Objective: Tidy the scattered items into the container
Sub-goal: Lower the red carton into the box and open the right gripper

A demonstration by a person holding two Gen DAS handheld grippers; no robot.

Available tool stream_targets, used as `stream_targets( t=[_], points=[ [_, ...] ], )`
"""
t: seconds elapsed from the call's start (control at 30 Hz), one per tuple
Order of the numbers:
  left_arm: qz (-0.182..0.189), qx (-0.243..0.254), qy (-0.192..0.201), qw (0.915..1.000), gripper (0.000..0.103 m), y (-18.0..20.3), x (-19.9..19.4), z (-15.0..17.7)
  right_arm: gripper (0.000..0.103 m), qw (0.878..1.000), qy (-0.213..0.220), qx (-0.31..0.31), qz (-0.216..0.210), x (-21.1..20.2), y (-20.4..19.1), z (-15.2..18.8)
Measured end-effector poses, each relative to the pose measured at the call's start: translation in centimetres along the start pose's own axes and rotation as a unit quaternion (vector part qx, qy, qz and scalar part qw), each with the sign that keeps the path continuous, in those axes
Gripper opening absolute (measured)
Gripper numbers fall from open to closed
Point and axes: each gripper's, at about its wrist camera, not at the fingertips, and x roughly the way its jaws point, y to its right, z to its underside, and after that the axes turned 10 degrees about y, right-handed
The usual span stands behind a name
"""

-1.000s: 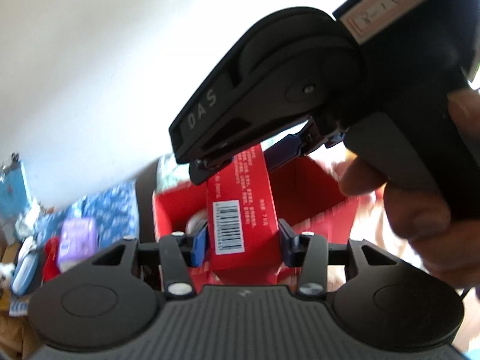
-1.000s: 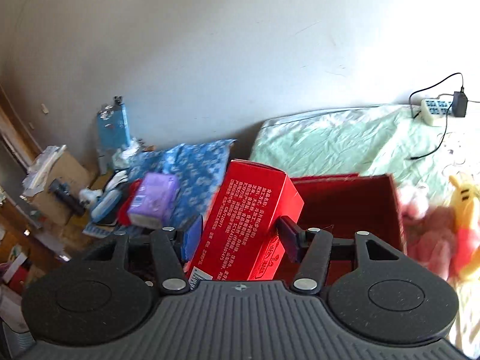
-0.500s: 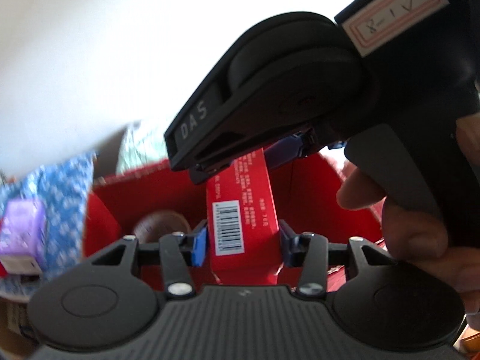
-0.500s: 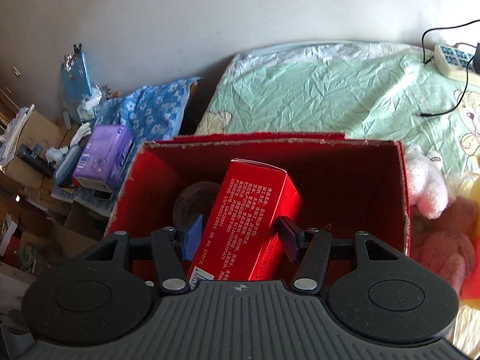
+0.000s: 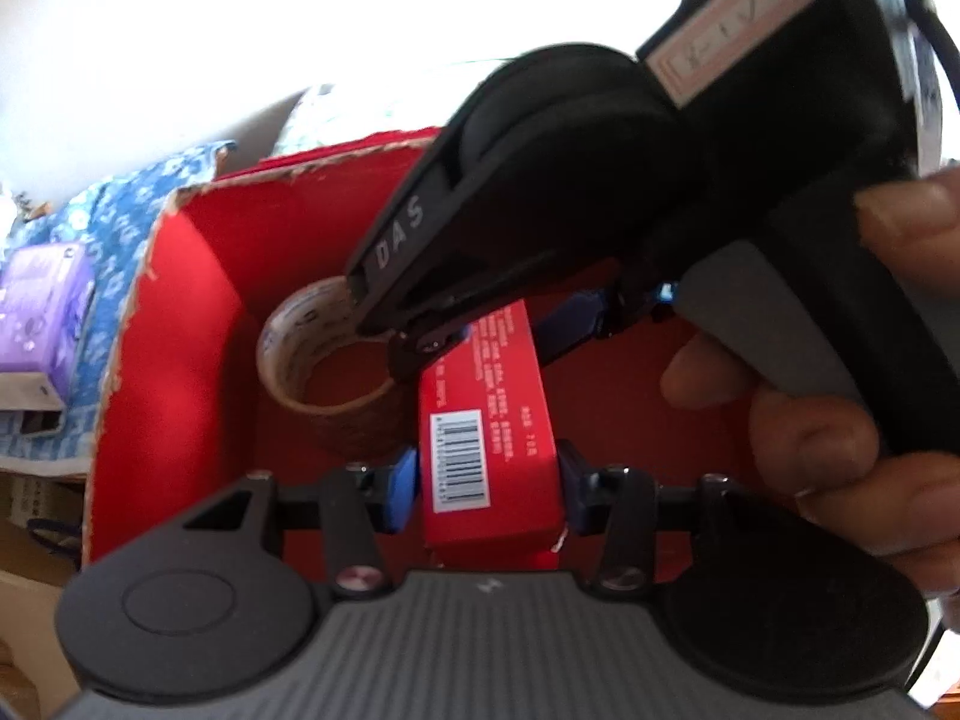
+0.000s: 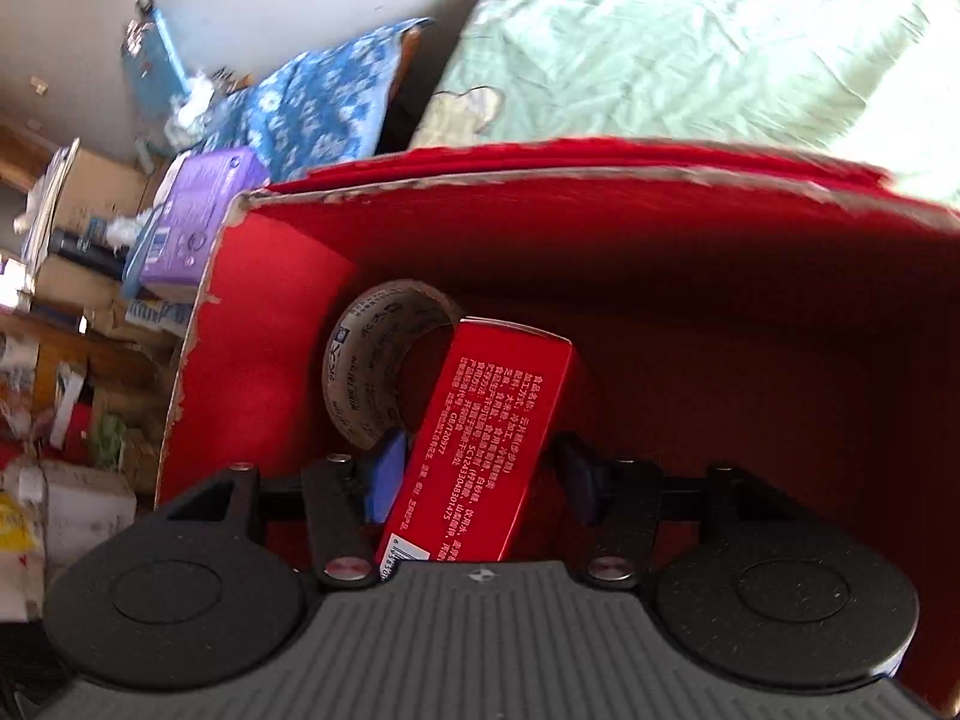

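A long red box [image 5: 487,426] with a barcode label is held from both ends inside the open red cardboard container [image 5: 180,324]. My left gripper [image 5: 485,489] is shut on its near end. My right gripper [image 6: 477,474] is shut on the other end of the red box [image 6: 489,444]; in the left wrist view its black body [image 5: 600,228] and the hand holding it fill the upper right. A roll of brown tape [image 5: 327,375] lies in the container beside the box, also seen in the right wrist view [image 6: 384,360]. The container's far rim [image 6: 600,174] is torn.
A purple packet [image 6: 198,222] lies on a blue floral cloth [image 6: 312,102] left of the container. Cardboard boxes and clutter [image 6: 66,360] fill the far left. A pale green bedsheet [image 6: 690,42] lies behind the container.
Both grippers have carried the red box forward and down into the red container. The tape roll has come into full view beside it. The plush toys have left the right view.
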Motion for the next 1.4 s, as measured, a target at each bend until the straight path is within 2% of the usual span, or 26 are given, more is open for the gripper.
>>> stream_targets(
  t=[0.07, 0.23, 0.4, 0.53, 0.63, 0.8, 0.97, 1.1, 1.4],
  points=[
    [-0.013, 0.003, -0.003, 0.9999, 0.047, 0.0, 0.4, 0.2, 0.057, 1.000, -0.004, -0.010, -0.008, 0.4, -0.6, -0.1],
    [-0.030, -0.011, -0.011, 0.9994, 0.047, -0.8, 1.0, 0.7, 0.059, 0.997, -0.008, -0.070, 0.011, 1.2, -2.7, -0.1],
    [-0.029, -0.022, -0.013, 0.9992, 0.046, -0.4, 1.7, 1.1, 0.063, 0.997, -0.013, -0.071, 0.004, 1.0, -1.9, -0.2],
    [-0.034, -0.013, -0.011, 0.9993, 0.047, 0.4, 2.0, 1.2, 0.067, 0.998, -0.006, -0.061, -0.004, 1.1, -1.4, -0.3],
    [-0.031, -0.020, -0.010, 0.9992, 0.047, 0.4, 2.0, 1.3, 0.072, 0.998, 0.009, -0.061, 0.004, 0.9, -1.4, -0.4],
    [-0.032, -0.031, 0.004, 0.9990, 0.054, 0.2, 1.1, 1.2, 0.073, 0.998, 0.031, -0.057, 0.021, -0.6, -1.6, -0.2],
    [-0.042, -0.033, 0.011, 0.9985, 0.060, 0.3, 0.4, 1.2, 0.076, 0.995, 0.077, -0.051, 0.042, -3.1, -2.2, 0.3],
    [-0.044, -0.037, 0.019, 0.9982, 0.066, -3.5, -0.1, 0.6, 0.077, 0.991, 0.114, -0.042, 0.058, -5.2, -2.6, 1.1],
    [-0.059, -0.033, 0.045, 0.9967, 0.071, -4.8, -5.8, -1.2, 0.077, 0.979, 0.171, -0.025, 0.108, -8.3, -3.8, 3.8]
  ],
)
